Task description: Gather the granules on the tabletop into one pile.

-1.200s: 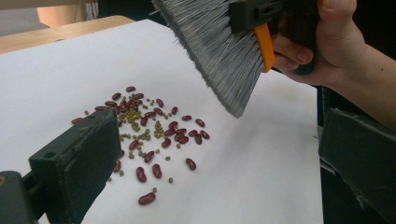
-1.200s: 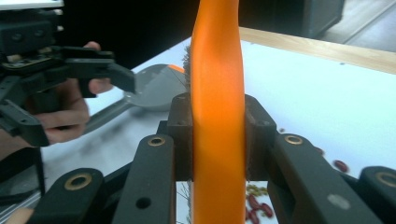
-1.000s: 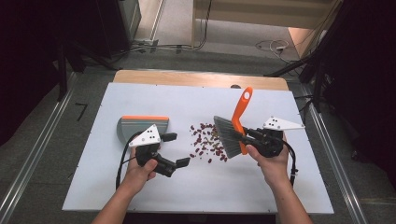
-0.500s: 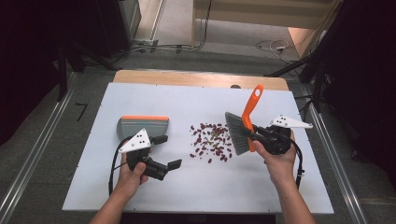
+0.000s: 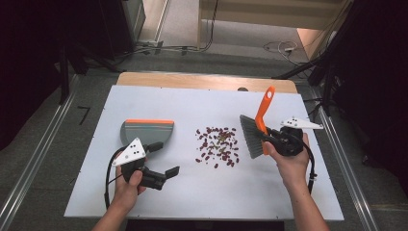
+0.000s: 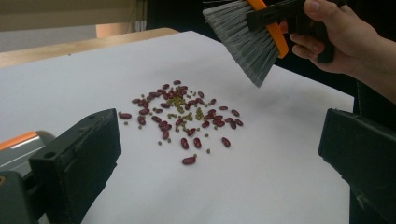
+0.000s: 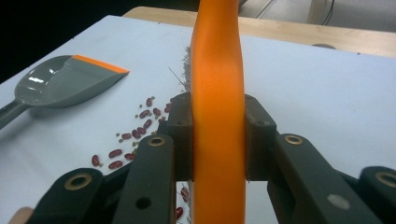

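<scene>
Right now my right claw is clamped on the orange handle of the brush, its bristles hanging just off the table beside the scattered beans. My left claw stands wide apart, holding nothing, with the dustpan just behind it. Next, I judge, I must grip the dustpan and sweep the beans toward it.

left gripper: black body, blocky black jaws, grey three-cornered plate, black cable | right gripper: black jaws, brass-ringed pivots, grey plate | forearms: bare, no sleeves
</scene>
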### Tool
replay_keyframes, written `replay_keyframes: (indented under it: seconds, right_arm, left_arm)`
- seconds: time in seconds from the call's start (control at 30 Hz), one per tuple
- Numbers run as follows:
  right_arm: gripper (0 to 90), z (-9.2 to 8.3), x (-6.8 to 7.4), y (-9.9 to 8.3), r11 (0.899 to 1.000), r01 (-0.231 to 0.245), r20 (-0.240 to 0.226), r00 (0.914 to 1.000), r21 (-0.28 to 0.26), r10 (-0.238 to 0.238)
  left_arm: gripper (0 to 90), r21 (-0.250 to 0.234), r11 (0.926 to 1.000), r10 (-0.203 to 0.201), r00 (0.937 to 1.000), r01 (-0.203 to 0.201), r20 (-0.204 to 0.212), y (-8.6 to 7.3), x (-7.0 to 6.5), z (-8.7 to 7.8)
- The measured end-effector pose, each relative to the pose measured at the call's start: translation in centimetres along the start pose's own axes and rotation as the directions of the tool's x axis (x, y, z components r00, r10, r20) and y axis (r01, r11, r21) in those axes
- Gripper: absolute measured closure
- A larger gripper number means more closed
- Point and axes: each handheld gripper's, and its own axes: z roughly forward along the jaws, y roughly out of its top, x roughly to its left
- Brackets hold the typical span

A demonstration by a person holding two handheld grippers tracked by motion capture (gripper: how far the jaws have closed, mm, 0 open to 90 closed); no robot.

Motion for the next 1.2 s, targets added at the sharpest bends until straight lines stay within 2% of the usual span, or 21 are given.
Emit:
replay_keyframes:
  seconds: [0.13, 0.2, 0.23, 0.27, 0.37, 0.47, 0.57, 0.63, 0.77, 0.83, 0.87, 0.93, 1.07, 1.2]
  right_arm:
    - [68.6, 0.3, -0.6, 0.2, 1.000, -0.003, 0.029, 0.9996, 0.029, 0.002]
    - [68.6, 0.7, -1.0, 0.4, 0.999, -0.006, 0.058, 0.9983, 0.053, 0.003]
    - [68.6, 1.1, -1.5, 0.6, 0.997, -0.004, 0.089, 0.9960, 0.077, -0.003]
    - [68.6, 1.1, -1.5, 0.6, 0.997, -0.004, 0.089, 0.9960, 0.077, -0.003]
    - [68.6, 2.1, -2.5, 0.8, 0.994, -0.025, 0.134, 0.9910, 0.110, 0.011]
    - [68.5, 2.5, -2.9, 1.0, 0.992, -0.036, 0.150, 0.9886, 0.124, 0.017]
    - [68.5, 3.3, -3.2, 1.6, 0.989, -0.026, 0.186, 0.9825, 0.147, -0.002]
    - [68.5, 3.8, -3.4, 2.2, 0.986, -0.012, 0.226, 0.9739, 0.166, -0.026]
    - [68.5, 4.3, -3.5, 2.8, 0.980, 0.010, 0.239, 0.9693, 0.201, -0.059]
    - [68.5, 4.7, -3.6, 3.3, 0.976, 0.023, 0.250, 0.9650, 0.217, -0.078]
    - [68.5, 5.0, -3.6, 3.6, 0.972, 0.036, 0.266, 0.9588, 0.234, -0.099]
    - [68.5, 5.3, -3.6, 3.7, 0.971, 0.035, 0.277, 0.9554, 0.238, -0.103]
    - [68.5, 6.6, -3.2, 4.2, 0.956, 0.061, 0.303, 0.9409, 0.286, -0.151]
    - [68.5, 8.4, -2.0, 4.6, 0.929, 0.119, 0.308, 0.9220, 0.350, -0.234]
  left_arm:
    - [0.0, -0.003, 1.0000, -0.002, 0.9999, 0.002, -0.017, -0.6, 0.3, -0.9]
    - [0.0, -0.011, 0.9999, -0.005, 0.9995, 0.005, -0.031, -0.7, 0.5, -1.2]
    - [0.0, -0.019, 0.9998, -0.009, 0.9992, 0.008, -0.038, -0.7, 0.6, -1.4]
    - [0.0, -0.028, 0.9995, -0.017, 0.9990, 0.016, -0.040, -0.8, 0.7, -1.5]
    - [0.0, -0.031, 0.9992, -0.025, 0.9988, 0.024, -0.042, -1.0, 0.9, -1.6]
    - [0.0, -0.023, 0.9996, -0.019, 0.9987, 0.018, -0.048, -1.1, 0.9, -1.6]
    - [0.0, -0.024, 0.9993, -0.031, 0.9984, 0.030, -0.048, -1.2, 1.1, -1.5]
    - [0.0, -0.022, 0.9992, -0.033, 0.9975, 0.032, -0.063, -1.4, 1.1, -1.5]
    - [0.0, -0.002, 0.9996, -0.028, 0.9956, 0.028, -0.090, -1.5, 1.3, -1.3]
    - [0.0, -0.004, 0.9995, -0.031, 0.9951, 0.031, -0.094, -1.5, 1.4, -1.3]
    - [0.0, -0.005, 0.9995, -0.032, 0.9946, 0.031, -0.099, -1.5, 1.4, -1.4]
    - [0.0, -0.003, 0.9994, -0.034, 0.9940, 0.034, -0.104, -1.6, 1.4, -1.4]
    - [0.0, -0.007, 0.9996, -0.029, 0.9932, 0.028, -0.113, -1.5, 1.4, -1.5]
    - [0.0, -0.002, 0.9997, -0.026, 0.9931, 0.026, -0.114, -1.6, 1.5, -1.5]
